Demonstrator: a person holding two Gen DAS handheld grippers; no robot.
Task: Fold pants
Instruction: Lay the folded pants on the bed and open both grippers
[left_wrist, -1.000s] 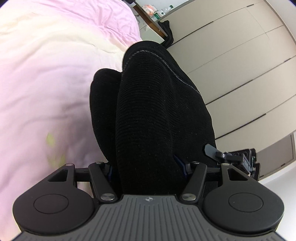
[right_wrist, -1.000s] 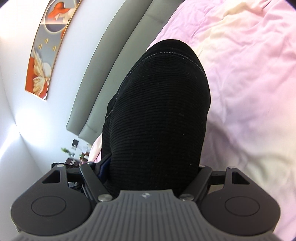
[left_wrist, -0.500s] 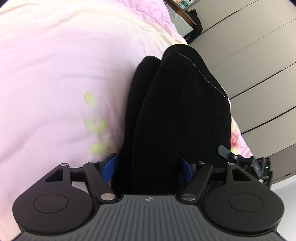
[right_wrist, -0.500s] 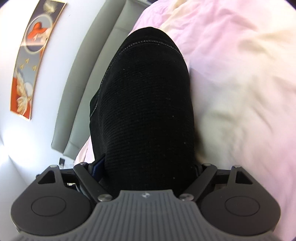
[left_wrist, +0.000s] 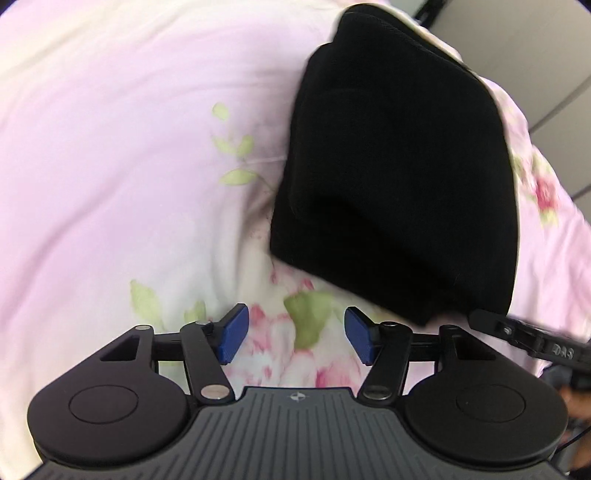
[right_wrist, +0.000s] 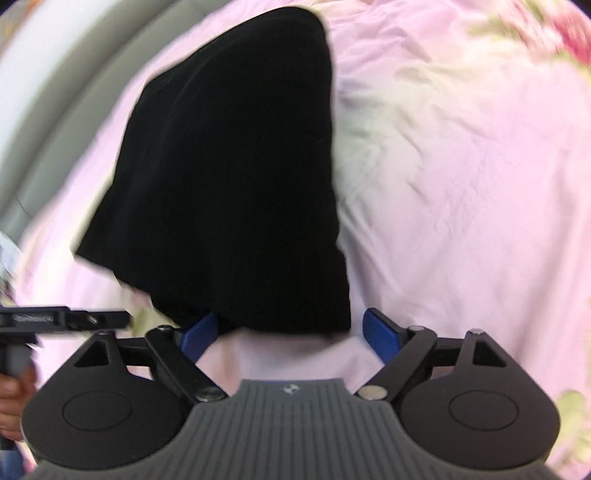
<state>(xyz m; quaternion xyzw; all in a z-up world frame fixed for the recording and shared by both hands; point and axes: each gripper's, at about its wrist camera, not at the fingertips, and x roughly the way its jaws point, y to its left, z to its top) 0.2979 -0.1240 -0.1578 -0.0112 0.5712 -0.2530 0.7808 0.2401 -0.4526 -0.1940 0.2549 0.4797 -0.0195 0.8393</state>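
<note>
Now both tongs, left (left_wrist: 291, 338) and right (right_wrist: 291, 336), agape; folded pants (left_wrist: 399, 177) just ahead.

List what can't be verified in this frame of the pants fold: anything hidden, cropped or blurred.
- Layers inside the black pants: both views, solid black, seams unreadable.
- Pants' far end: left wrist view, cut by the top edge.
- Bedspread print: right wrist view, motion blur.
- Right tool: open; whether its left pad touches the pants' hem is unclear, cloth overlaps it.
- Left tool: open, empty.
- Holder's hand: right wrist view, cut by the left edge.
</note>
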